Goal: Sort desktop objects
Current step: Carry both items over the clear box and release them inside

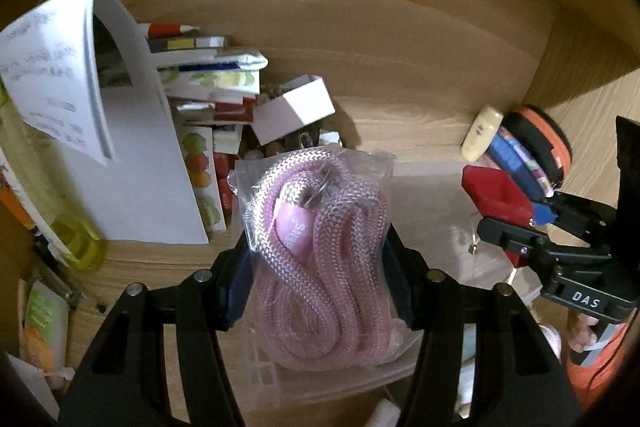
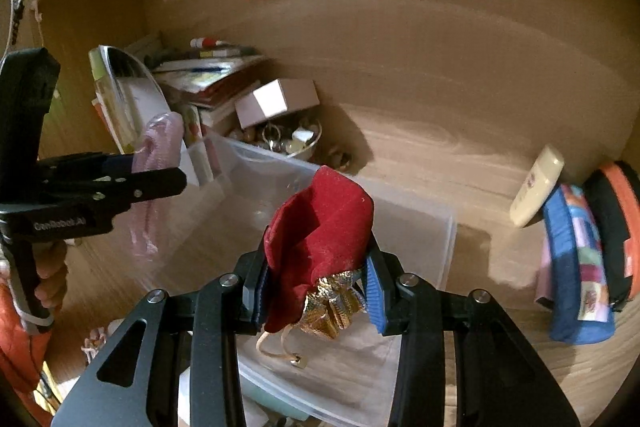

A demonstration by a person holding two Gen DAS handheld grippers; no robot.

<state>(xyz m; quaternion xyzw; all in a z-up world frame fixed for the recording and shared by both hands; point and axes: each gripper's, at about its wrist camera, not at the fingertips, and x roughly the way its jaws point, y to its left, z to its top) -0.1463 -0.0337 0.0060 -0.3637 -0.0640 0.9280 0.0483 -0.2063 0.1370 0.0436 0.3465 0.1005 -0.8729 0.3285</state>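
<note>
My left gripper (image 1: 316, 275) is shut on a clear plastic bag of pink braided rope (image 1: 320, 247) and holds it over a clear plastic bin (image 1: 452, 259). It also shows at the left of the right wrist view (image 2: 160, 171). My right gripper (image 2: 316, 283) is shut on a red velvet pouch (image 2: 320, 235) with gold trim and a drawstring, above the same clear bin (image 2: 420, 231). That pouch also shows in the left wrist view (image 1: 496, 195), to the right of the rope bag.
A pile of books and papers (image 1: 132, 147) lies at the left with a white box (image 1: 292, 107) and a bowl of trinkets (image 2: 296, 143). A cream tube (image 2: 536, 187), a blue case (image 2: 576, 267) and an orange-black case (image 2: 616, 223) lean at the right wall.
</note>
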